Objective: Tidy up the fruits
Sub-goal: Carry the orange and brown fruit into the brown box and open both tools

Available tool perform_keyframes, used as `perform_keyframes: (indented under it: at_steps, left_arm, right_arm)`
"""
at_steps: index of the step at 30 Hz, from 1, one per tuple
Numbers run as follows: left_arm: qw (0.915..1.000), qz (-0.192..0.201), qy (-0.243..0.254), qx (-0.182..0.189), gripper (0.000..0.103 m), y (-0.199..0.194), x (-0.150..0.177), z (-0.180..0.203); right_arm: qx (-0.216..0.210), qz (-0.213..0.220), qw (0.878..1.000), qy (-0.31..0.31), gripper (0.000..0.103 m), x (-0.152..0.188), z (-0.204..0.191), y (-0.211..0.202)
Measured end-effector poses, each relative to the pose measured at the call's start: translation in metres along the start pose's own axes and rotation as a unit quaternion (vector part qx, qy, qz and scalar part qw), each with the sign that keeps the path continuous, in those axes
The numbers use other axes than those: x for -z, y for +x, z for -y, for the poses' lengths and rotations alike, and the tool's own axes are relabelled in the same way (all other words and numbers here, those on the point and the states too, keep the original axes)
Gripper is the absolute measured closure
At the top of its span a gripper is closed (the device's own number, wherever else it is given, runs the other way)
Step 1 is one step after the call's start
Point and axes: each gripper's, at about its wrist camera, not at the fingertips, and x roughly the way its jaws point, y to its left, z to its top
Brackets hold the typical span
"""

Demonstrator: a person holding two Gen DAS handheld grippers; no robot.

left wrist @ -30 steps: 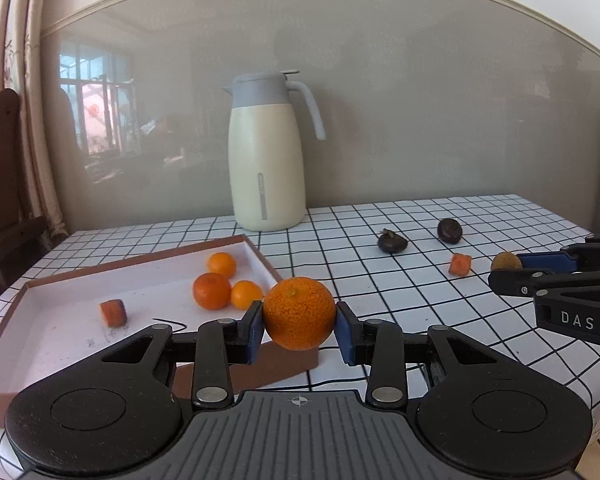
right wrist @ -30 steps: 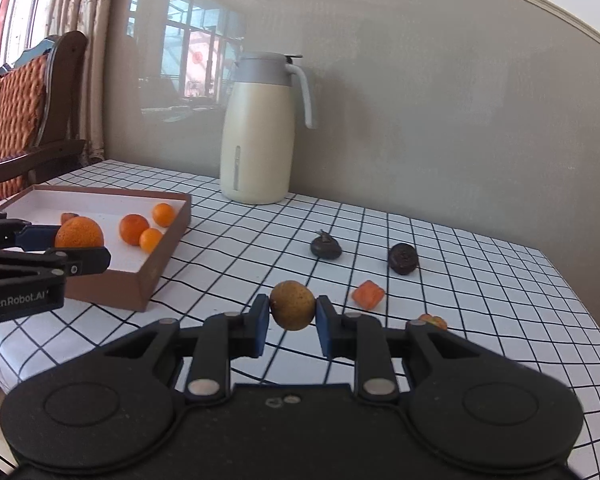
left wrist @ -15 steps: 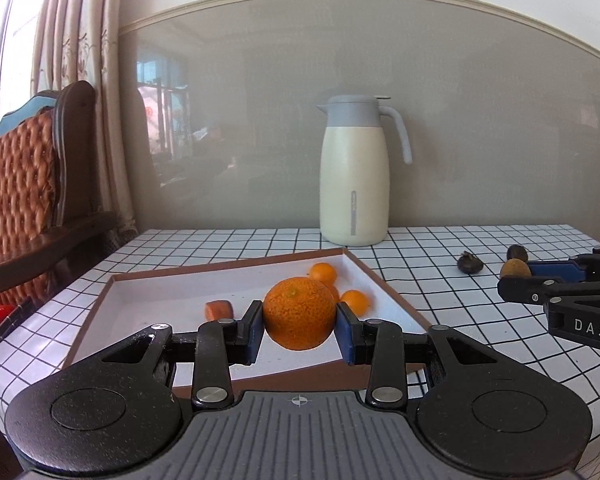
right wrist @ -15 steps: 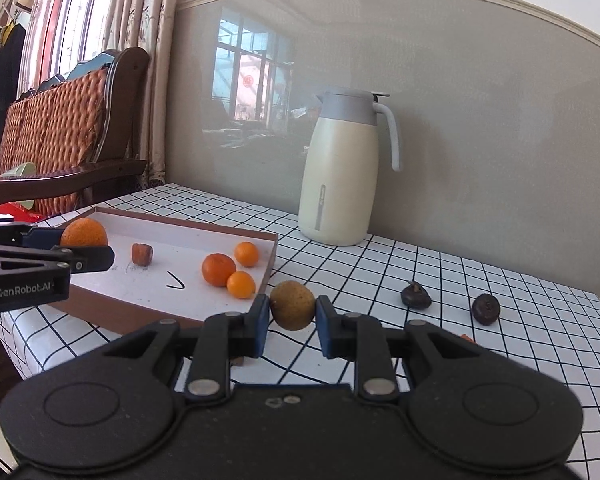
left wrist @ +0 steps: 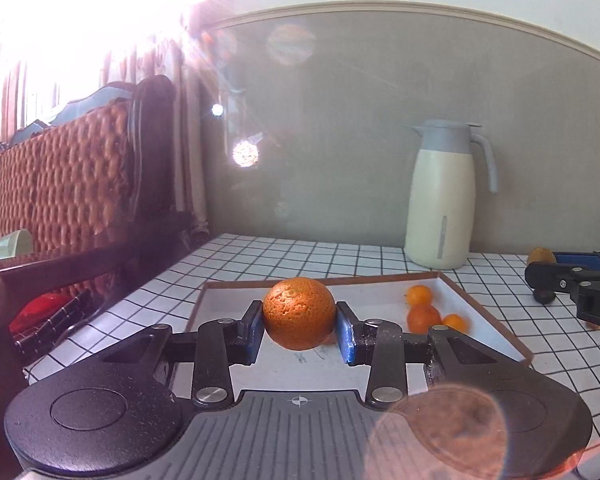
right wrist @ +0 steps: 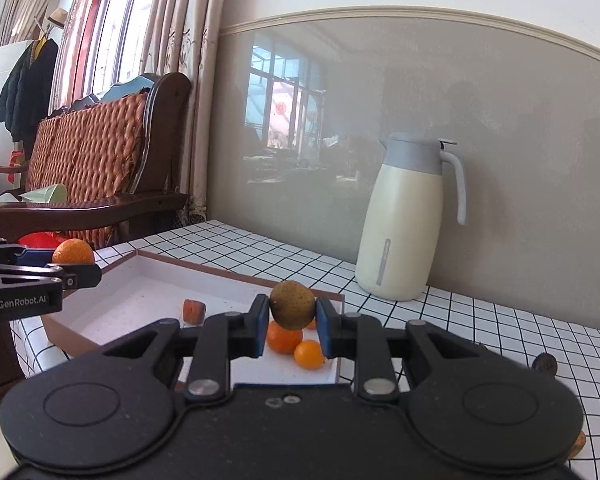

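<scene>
My left gripper (left wrist: 299, 332) is shut on a large orange (left wrist: 299, 313), held above the near part of the white tray (left wrist: 236, 312). My right gripper (right wrist: 291, 326) is shut on a small brown round fruit (right wrist: 292, 305), hovering over the tray's (right wrist: 148, 300) right end. Three small oranges (left wrist: 424, 317) lie in the tray near its right wall; in the right wrist view they sit under my right fingers (right wrist: 284, 340). A reddish chunk (right wrist: 193, 311) also lies in the tray. From the right wrist view the left gripper (right wrist: 74, 266) and its orange (right wrist: 73, 251) show at far left.
A cream thermos jug (right wrist: 408, 220) stands at the back by the wall. A dark fruit (right wrist: 544, 363) and an orange piece (right wrist: 578, 442) lie on the checked tablecloth (right wrist: 500, 320) to the right. A wooden wicker-backed chair (right wrist: 88, 168) stands left of the table.
Both grippers have swung left with their fruits, from over the open cloth to over the tray. The jug and loose fruits slid right in both views.
</scene>
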Motion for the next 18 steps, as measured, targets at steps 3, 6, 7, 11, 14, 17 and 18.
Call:
perform_keyframes:
  at_steps: [3,6,7,11,14,17,18]
  left_arm:
    - [0.9999,-0.004,-0.007,-0.011,0.065,0.012,-0.002,-0.011]
    - [0.9998,-0.009,-0.010,-0.017,0.065,0.023,-0.001,-0.020]
    - [0.9997,-0.011,-0.012,-0.019,0.065,0.026,-0.002,-0.022]
    - [0.9994,-0.011,-0.020,-0.026,0.065,0.042,-0.007,-0.031]
    - [0.9993,-0.013,-0.020,-0.028,0.065,0.056,-0.012,-0.034]
    - [0.9992,-0.014,-0.025,-0.029,0.065,0.070,-0.016,-0.040]
    - [0.9991,-0.016,-0.025,-0.030,0.065,0.075,-0.018,-0.042]
  right_arm:
    - [0.001,-0.001,1.000,-0.001,0.087,-0.006,0.000,0.015]
    - [0.002,-0.007,1.000,-0.001,0.087,-0.011,0.002,0.034]
    - [0.003,-0.009,1.000,0.001,0.087,-0.011,0.004,0.040]
    - [0.001,-0.019,1.000,0.019,0.087,-0.012,0.006,0.057]
    - [-0.001,-0.024,0.999,0.027,0.087,-0.012,0.004,0.067]
    - [-0.002,-0.029,0.999,0.030,0.087,-0.012,0.001,0.080]
    - [-0.002,-0.031,0.999,0.030,0.087,-0.012,0.000,0.084]
